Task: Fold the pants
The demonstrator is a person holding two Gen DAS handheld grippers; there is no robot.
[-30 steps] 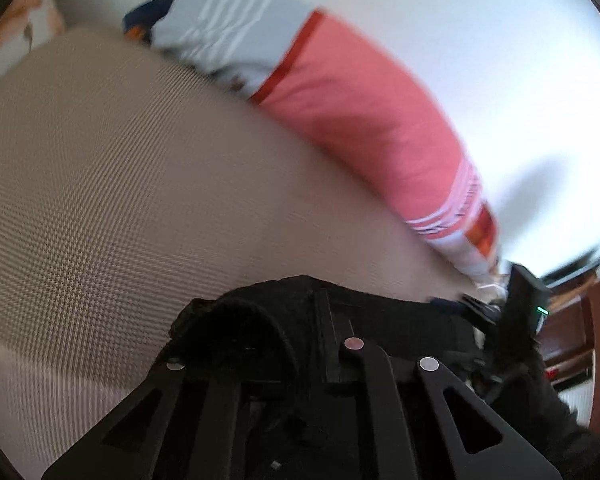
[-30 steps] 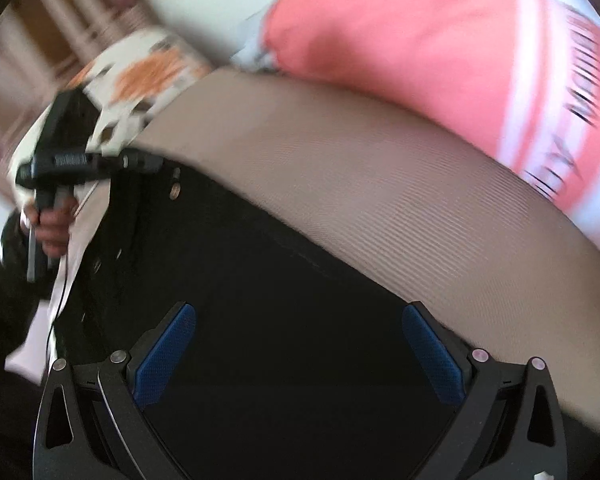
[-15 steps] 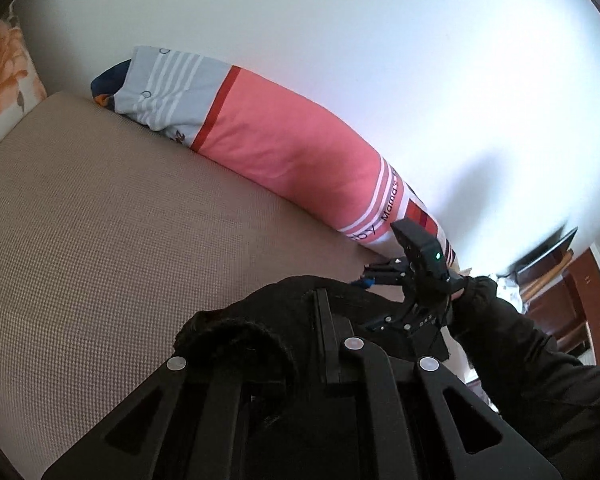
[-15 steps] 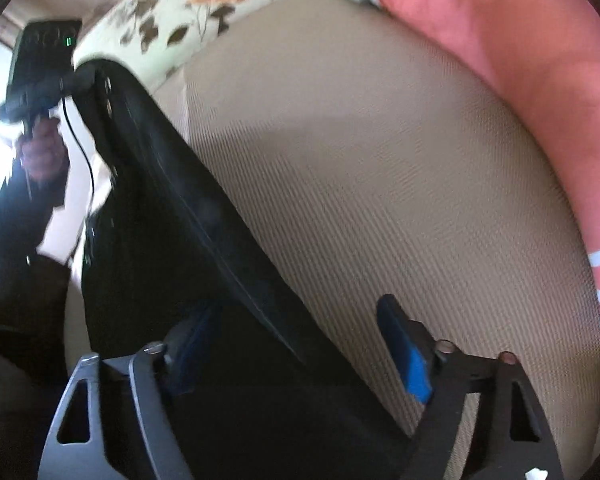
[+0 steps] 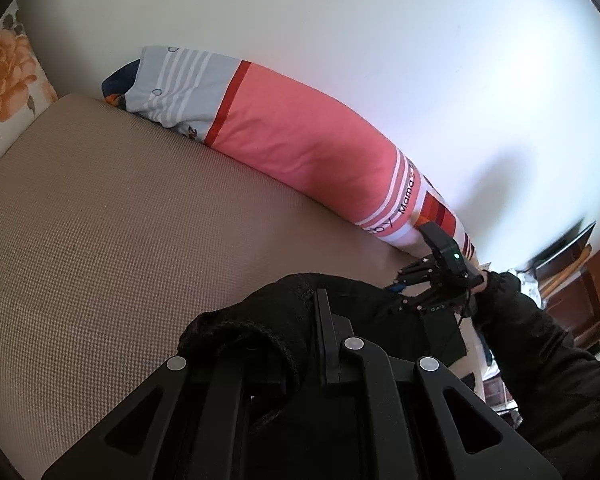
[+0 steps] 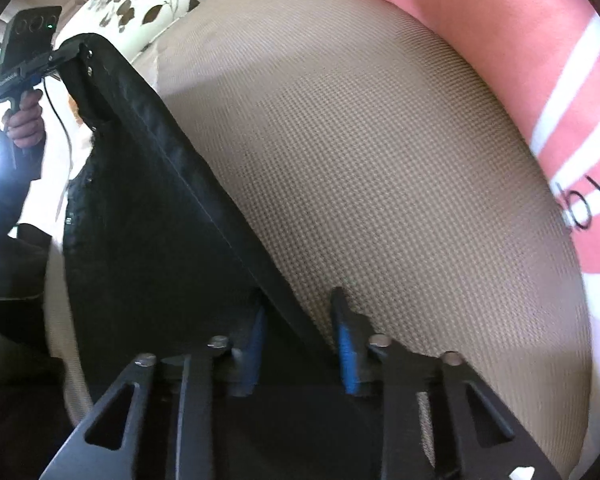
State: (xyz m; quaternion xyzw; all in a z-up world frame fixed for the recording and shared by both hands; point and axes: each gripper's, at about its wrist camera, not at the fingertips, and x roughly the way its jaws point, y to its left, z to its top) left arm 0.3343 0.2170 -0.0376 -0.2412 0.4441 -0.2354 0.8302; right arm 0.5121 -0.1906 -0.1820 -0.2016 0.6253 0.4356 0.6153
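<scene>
Left gripper [image 6: 66, 54]: clamped on one corner of the black pants [image 6: 148, 208], held up off the mattress [image 6: 360, 160]. Right gripper [image 6: 300, 328]: jaws closing around the pants' taut edge; pads probably not yet pressing. Pants: stretched between both grippers, lower part seemingly on the mattress. Pillow [image 5: 300, 140]: along the wall. Task: early; no fold visible, all folds remain.
</scene>
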